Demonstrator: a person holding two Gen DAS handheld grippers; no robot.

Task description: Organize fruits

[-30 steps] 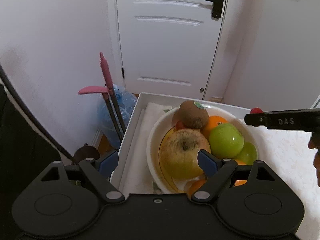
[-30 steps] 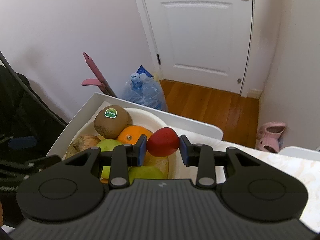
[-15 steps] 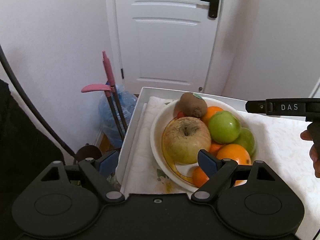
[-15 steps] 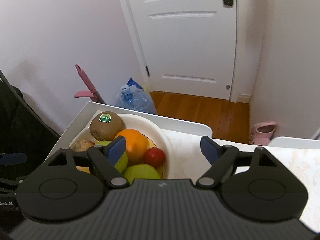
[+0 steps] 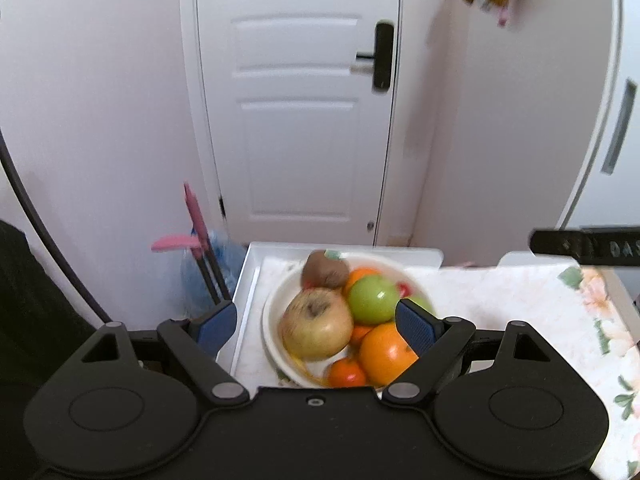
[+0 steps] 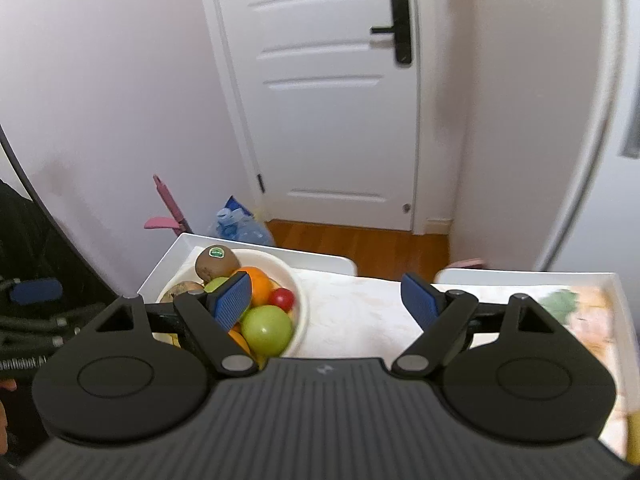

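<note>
Wooden floor (image 6: 360, 248) shows only rightward; blurred, perhaps tomato (image 6: 282, 298).

We see a white panelled door (image 6: 332, 92) in the upper middle of the frame, with a black lever handle (image 6: 398, 30) on its right side. On both sides of it the walls (image 6: 108, 80) are pale, with a light pink tone. Below the door there is a wooden floor (image 6: 360, 248) of warm orange-brown colour. At the left, near the wall, a pink long-handled tool (image 6: 168, 208) stands beside a large blue water bottle (image 6: 238, 228). In the lower part we see a white table (image 5: 340, 249) covered with a flowered cloth (image 5: 560, 320). The light is soft and even.
</note>
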